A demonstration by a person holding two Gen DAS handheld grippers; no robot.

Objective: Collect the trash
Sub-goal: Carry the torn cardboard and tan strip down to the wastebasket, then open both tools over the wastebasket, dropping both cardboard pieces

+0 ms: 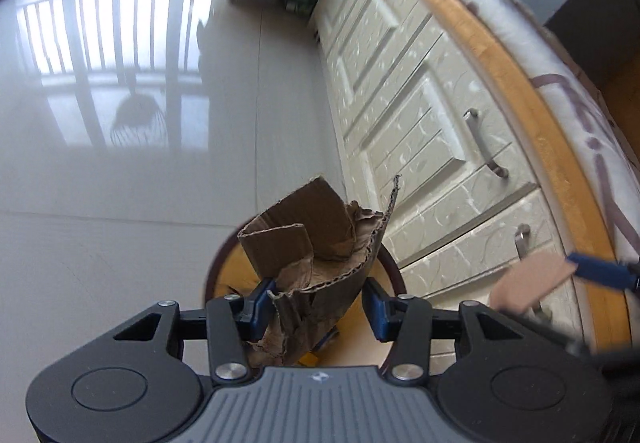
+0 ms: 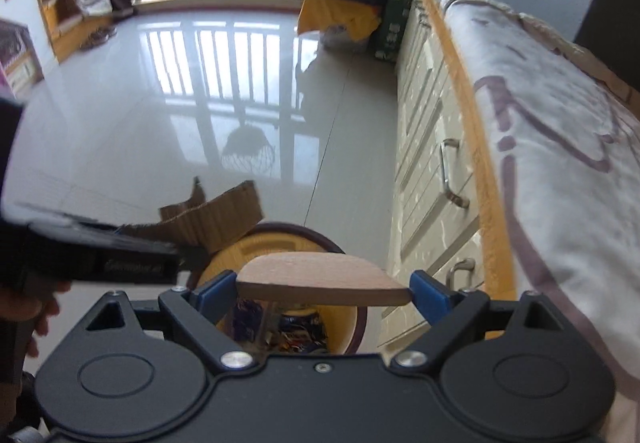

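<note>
In the left wrist view my left gripper [image 1: 318, 303] is shut on a crumpled, torn piece of brown cardboard [image 1: 312, 239], both blue pads pressing its sides. Under it stands a yellow bin with a dark red rim [image 1: 394, 267]. In the right wrist view my right gripper [image 2: 324, 293] is shut wide on a flat, rounded wooden board [image 2: 320, 275], held level over the same bin [image 2: 344, 323], which has wrappers inside. The cardboard [image 2: 216, 215] and the left gripper's black body [image 2: 120, 259] come in from the left, over the bin's far edge.
A cream cabinet with metal handles [image 2: 448, 171] runs along the right, topped by a wooden edge and a white cloth with maroon marks [image 2: 560, 131]. Glossy floor tiles [image 2: 200, 103] stretch to a balcony railing. A pile draped in yellow cloth [image 2: 340, 19] stands at the far end. A hand [image 2: 36, 307] shows at left.
</note>
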